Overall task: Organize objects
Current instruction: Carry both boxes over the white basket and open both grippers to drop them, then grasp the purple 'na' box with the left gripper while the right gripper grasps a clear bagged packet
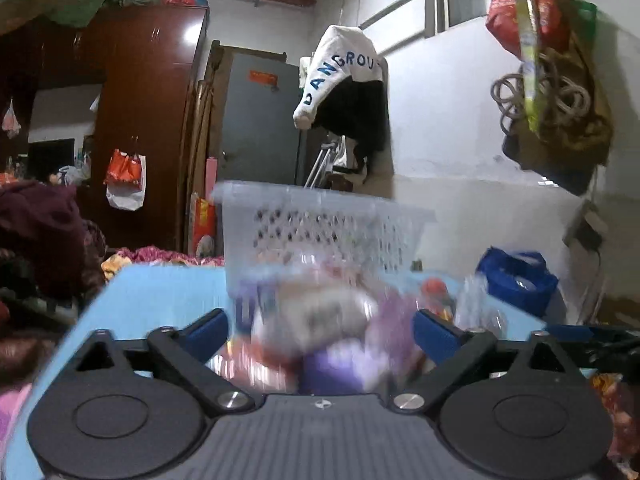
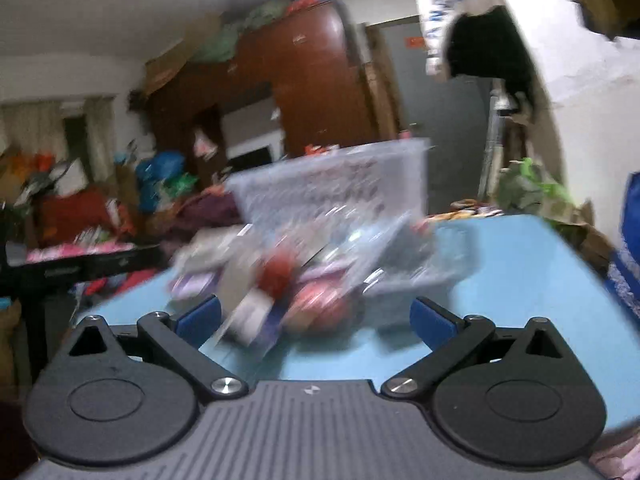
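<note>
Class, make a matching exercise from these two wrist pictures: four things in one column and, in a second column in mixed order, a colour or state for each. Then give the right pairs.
Things
1. table top
2. perforated basket
3. wardrobe
4. left hand-held gripper

Colour or state
A. reddish-brown
B. jaws wide apart, pads touching nothing
C. light blue
D. see-through, pale

Pairs: 1-C, 2-D, 3-A, 4-B

One white basket [image 1: 320, 220], one blue table [image 2: 520, 280], one blurry pile of small packets [image 1: 320, 320], too blurry to count
</note>
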A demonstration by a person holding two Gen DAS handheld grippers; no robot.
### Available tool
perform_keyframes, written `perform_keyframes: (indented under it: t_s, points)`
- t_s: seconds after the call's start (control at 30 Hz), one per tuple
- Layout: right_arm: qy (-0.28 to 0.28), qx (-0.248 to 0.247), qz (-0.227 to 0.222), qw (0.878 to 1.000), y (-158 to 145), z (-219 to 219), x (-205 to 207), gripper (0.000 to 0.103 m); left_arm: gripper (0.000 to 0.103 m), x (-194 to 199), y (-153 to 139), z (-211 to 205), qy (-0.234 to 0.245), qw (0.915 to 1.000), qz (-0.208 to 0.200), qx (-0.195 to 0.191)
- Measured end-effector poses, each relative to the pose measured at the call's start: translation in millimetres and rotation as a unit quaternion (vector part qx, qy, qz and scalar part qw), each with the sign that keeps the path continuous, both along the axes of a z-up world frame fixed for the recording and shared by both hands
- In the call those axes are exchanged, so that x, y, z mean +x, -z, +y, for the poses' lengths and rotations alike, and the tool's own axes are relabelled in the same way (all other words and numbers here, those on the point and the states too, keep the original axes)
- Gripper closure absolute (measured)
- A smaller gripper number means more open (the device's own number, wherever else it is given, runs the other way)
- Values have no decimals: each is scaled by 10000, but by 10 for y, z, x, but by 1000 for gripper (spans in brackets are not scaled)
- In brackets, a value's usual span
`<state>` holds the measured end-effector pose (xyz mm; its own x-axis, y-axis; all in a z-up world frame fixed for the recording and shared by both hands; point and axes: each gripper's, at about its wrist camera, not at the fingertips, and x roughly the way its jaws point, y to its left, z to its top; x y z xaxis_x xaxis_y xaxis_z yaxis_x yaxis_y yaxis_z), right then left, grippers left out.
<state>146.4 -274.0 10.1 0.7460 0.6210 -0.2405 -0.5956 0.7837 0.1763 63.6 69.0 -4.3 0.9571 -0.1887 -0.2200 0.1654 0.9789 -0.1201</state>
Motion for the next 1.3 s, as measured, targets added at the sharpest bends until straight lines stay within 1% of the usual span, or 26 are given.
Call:
perform_keyframes:
  t_s: [0.03, 0.07, 0.1, 0.13, 0.17, 0.27, 0.3, 0.33, 0.37, 0.5, 0.67, 0.8, 0.83, 0.87, 0.93, 1.0, 1.17, 1.3]
  points:
    - [-90, -170, -30, 9998, 23, 93, -25, 2, 9, -55, 54, 12, -47, 10000, 6, -10]
    - [-178, -349, -119, 9992, 37, 208, -54, 6, 11, -79, 84, 10, -66, 10000, 26, 12]
    - [-195, -444, -197, 9986, 26, 300, -74, 8, 17, -80, 95, 1, -44, 10000, 33, 80]
    - [-174, -496, -229, 9984, 27, 360, -67, 14, 18, -95, 98, -12, -44, 9999, 27, 128]
    - [-181, -523, -222, 9982, 29, 416, -44, 23, 20, -93, 91, -30, -42, 9999, 7, 157]
    - [-241, -680, -222, 9972, 31, 556, 42, 35, 21, -165, 148, -127, 124, 9993, 17, 339]
    - [-240, -770, -260, 9964, 70, 586, -17, 40, 21, -136, 162, -182, 185, 9989, 61, 434]
    - [-208, -905, -275, 9953, 79, 618, -10, 54, 21, -178, 216, -213, 219, 9985, 81, 497]
    - [-149, -968, -282, 9948, 104, 626, -46, 55, 21, -164, 257, -262, 235, 9981, 99, 559]
    - [-144, -836, -273, 9960, 109, 454, -130, 56, 21, -31, 295, -384, 202, 9975, 146, 664]
    - [-162, -533, -271, 9981, 28, 244, -179, 55, 21, 69, 367, -370, -81, 9972, 175, 721]
    - [-56, -461, -348, 9983, -27, 173, -171, 55, 21, 159, 411, -343, -85, 9969, 335, 710]
    - [-42, -445, -359, 9984, -35, 157, -168, 55, 23, 151, 429, -344, -75, 9969, 340, 699]
    - [-27, -445, -370, 9983, -45, 146, -161, 55, 34, 140, 438, -366, -57, 9968, 339, 718]
    - [1, -437, -380, 9983, -50, 124, -154, 55, 37, 66, 445, -394, -109, 9961, 259, 837]
    - [25, -429, -376, 9984, -52, 97, -143, 55, 38, -32, 453, -412, -67, 9952, 181, 958]
    - [67, -425, -352, 9985, -43, 74, -110, 55, 38, -153, 448, -449, 50, 9937, 107, 1113]
    - [43, -488, -315, 9983, -21, 81, -89, 55, 35, -148, 446, -445, 61, 9937, 127, 1112]
